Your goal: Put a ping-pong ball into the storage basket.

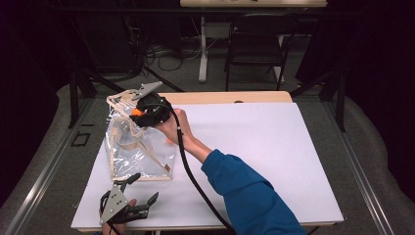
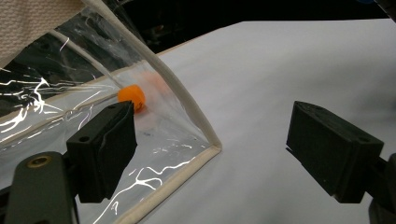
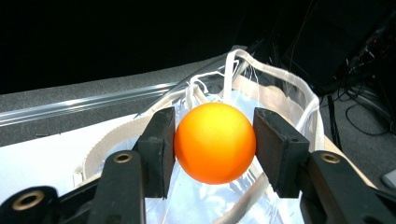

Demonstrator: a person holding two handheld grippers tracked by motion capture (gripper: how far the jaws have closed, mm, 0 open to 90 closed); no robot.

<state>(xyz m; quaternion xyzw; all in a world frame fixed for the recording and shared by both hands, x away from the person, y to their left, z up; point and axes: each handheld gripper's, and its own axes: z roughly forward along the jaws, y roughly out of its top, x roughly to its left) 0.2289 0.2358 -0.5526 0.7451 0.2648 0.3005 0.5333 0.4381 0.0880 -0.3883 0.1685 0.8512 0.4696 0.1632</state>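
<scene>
White tabletop (image 1: 274,147), dark room beyond

White sheet (image 1: 274,161) covering most of the table (image 1: 230,97), wooden strip bare along its far edge, black folding chair (image 1: 257,41) on grey floor beyond, cables (image 1: 164,51) trailing there, second table (image 1: 252,3) behind

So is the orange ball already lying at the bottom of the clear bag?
No, the right tongs grip the orange ball above the clear bag's open top.
</scene>
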